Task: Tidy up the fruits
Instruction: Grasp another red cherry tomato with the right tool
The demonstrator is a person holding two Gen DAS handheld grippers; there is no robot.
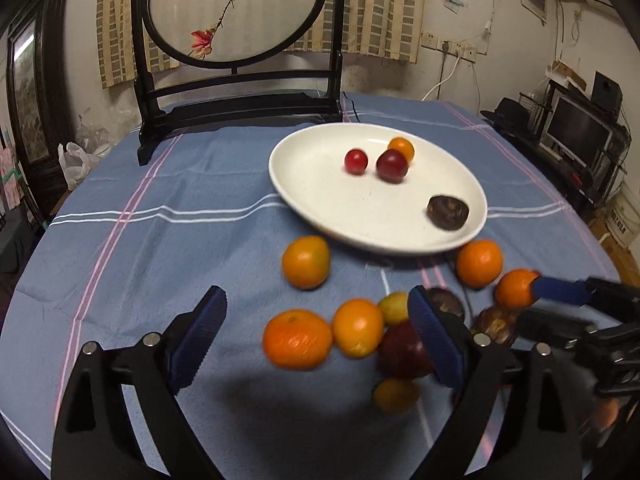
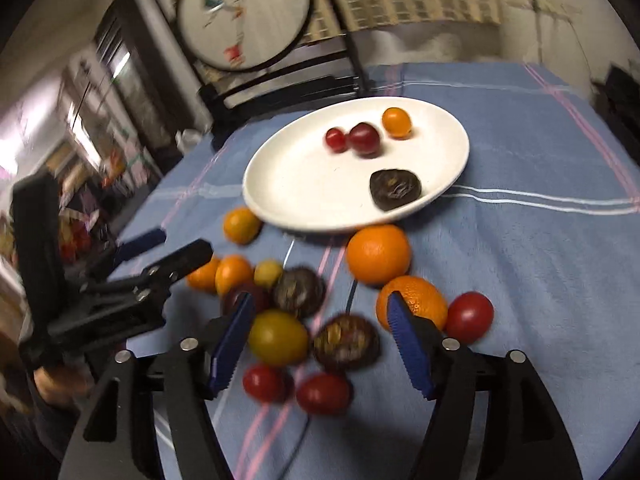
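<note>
A white plate [image 1: 320, 200] [image 2: 288, 184] holds two red fruits [image 1: 356, 161], a small orange one [image 1: 401, 148] and a dark wrinkled fruit [image 1: 447, 212] [image 2: 395, 190]. Loose oranges [image 1: 298, 338] [image 2: 378, 254], yellow, red and dark fruits lie on the blue cloth before it. My left gripper [image 1: 316, 334] is open over two oranges and a dark red fruit [image 1: 402, 350]. My right gripper [image 2: 320, 336] is open around a yellow fruit [image 2: 278, 336] and a dark wrinkled fruit [image 2: 346, 342]. Each gripper shows in the other's view: the right [image 1: 560, 292], the left [image 2: 168, 252].
A black-framed round painted screen [image 1: 236, 12] stands at the table's far edge behind the plate. The table's rim drops off at left and right. A cord [image 2: 352, 292] runs under the fruits. Shelves and a monitor [image 1: 576, 132] stand at far right.
</note>
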